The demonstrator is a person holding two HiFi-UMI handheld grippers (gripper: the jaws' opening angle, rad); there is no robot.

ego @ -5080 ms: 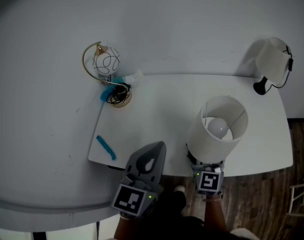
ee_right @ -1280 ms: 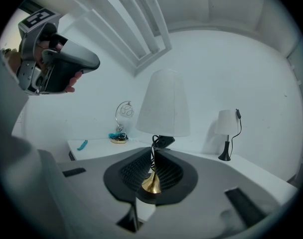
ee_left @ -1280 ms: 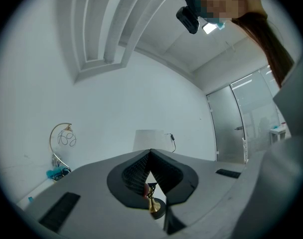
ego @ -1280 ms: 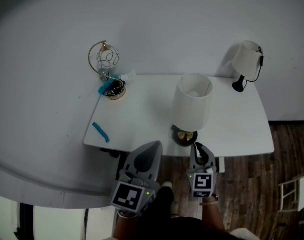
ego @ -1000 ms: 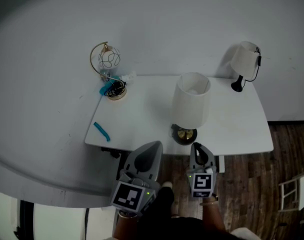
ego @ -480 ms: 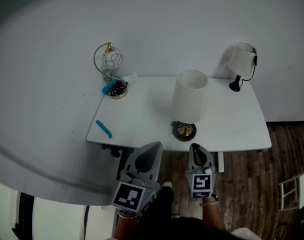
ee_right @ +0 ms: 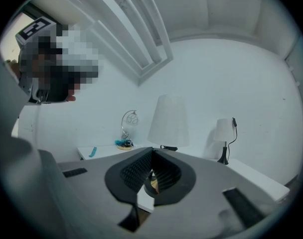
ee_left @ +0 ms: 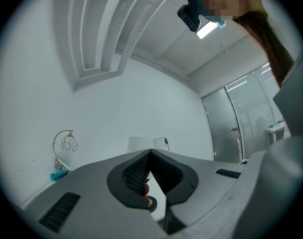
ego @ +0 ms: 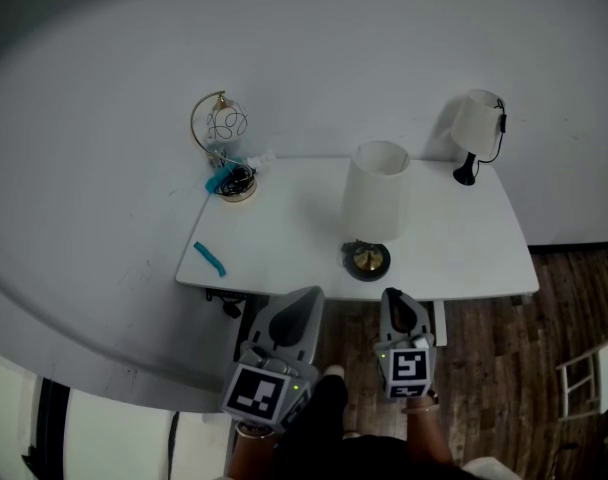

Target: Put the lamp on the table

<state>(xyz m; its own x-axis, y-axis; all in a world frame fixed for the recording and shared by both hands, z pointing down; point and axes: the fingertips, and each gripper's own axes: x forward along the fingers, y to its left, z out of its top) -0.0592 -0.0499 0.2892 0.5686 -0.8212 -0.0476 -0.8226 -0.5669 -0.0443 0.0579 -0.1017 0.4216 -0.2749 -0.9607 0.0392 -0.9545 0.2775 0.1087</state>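
1. Standing upright on the white table (ego: 284, 230), the lamp (ego: 376, 200) rests on its round dark base (ego: 367, 259) near the front edge, about midway along it. By the task sentence, placement appears complete.
2. Right gripper (ego: 393, 298): jaws fully closed, nothing between them. It hangs just in front of the table edge, clear of the lamp.
3. Left gripper (ego: 306, 296): jaws likewise pressed together and empty, held beside the right one.
4. Handling judgement: the white shade (ego: 378, 190) looks thin and light, so it probably dents or tilts under jaw pressure. The base probably carries most of the weight.
5. Hold point: take the lamp low, at the base or at the stem just above it. The stem is mostly hidden under the shade.
6. Risk: the tall shade over a small base suggests a top-heavy item; keep it vertical.
7. Other items: a small shaded lamp (ego: 478, 121) at the back right corner, a wire-globe lamp (ego: 224, 126) at the back left, and a blue strip (ego: 209, 259) at the front left.
8. Markings: no brand, label or readable text is visible. The gripper cubes carry only black-and-white square patterns.
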